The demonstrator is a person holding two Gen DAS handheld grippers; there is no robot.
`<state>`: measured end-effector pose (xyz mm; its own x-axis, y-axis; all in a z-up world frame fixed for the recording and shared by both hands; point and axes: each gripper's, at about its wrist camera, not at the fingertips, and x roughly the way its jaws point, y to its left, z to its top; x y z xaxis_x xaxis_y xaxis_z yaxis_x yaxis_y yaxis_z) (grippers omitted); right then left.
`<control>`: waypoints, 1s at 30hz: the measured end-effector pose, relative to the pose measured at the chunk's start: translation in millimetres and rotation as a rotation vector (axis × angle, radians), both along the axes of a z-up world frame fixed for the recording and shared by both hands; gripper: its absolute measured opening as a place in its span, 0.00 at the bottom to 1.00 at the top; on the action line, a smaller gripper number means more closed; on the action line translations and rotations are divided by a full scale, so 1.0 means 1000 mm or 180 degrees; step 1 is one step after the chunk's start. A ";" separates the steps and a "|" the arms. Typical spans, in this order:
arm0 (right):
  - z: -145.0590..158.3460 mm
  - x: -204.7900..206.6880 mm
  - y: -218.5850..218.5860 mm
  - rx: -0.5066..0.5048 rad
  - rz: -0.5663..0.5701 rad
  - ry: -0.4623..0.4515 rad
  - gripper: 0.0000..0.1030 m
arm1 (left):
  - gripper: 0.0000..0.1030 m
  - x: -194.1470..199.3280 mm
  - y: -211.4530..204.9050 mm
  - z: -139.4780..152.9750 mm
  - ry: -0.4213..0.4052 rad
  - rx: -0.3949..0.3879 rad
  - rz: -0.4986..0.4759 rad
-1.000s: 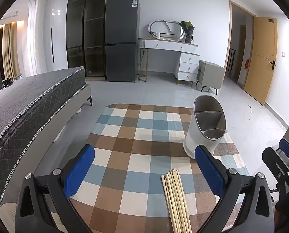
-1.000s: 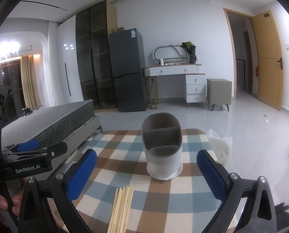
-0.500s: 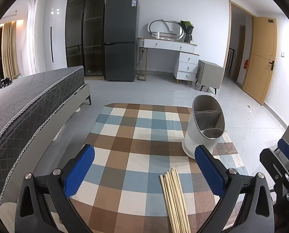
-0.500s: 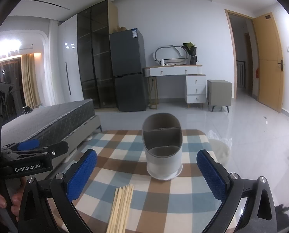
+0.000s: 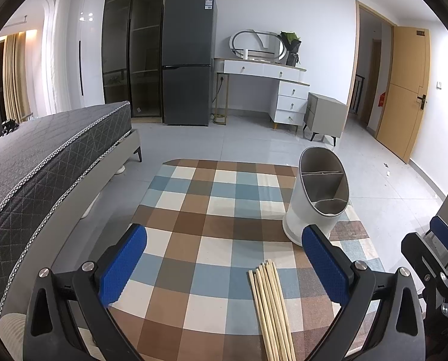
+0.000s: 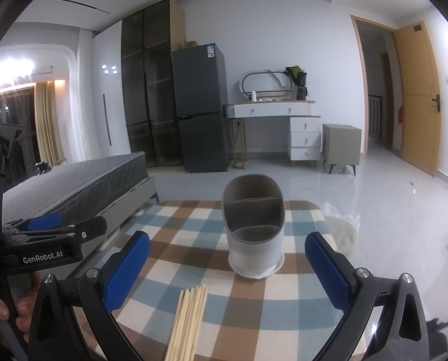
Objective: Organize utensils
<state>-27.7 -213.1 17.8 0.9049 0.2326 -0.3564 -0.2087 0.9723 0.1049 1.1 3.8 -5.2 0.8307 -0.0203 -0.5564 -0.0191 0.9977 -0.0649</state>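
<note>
We find both the left gripper [image 5: 224, 264] and right gripper [image 6: 227, 266] wide open and empty. Chopsticks [image 6: 187, 319] lie bottom centre; holder [image 6: 254, 225] stands mid-frame, empty. Pickup is not begun; next, we judge, closing on the bundle.

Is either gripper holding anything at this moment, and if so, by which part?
Nothing is held. The left gripper and right gripper are both open, and the chopsticks lie untouched on the tablecloth.

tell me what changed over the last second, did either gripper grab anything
Nothing visibly changed beyond slight camera drift. Neither gripper took hold of anything: the left gripper and right gripper stay open and empty, the chopsticks lie bundled on the checked cloth, and the utensil holder stands empty.
</note>
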 end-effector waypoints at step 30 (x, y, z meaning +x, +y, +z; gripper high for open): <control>-0.092 0.109 0.062 -0.0412 0.0604 0.1614 0.65 | 0.97 0.047 0.065 -0.059 0.1198 -0.0280 0.0442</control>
<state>81.2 -151.2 -74.4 0.5591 0.3001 -0.7729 -0.3359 0.9343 0.1198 48.3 69.2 -63.9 0.5676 0.0167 -0.8231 -0.1919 0.9749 -0.1125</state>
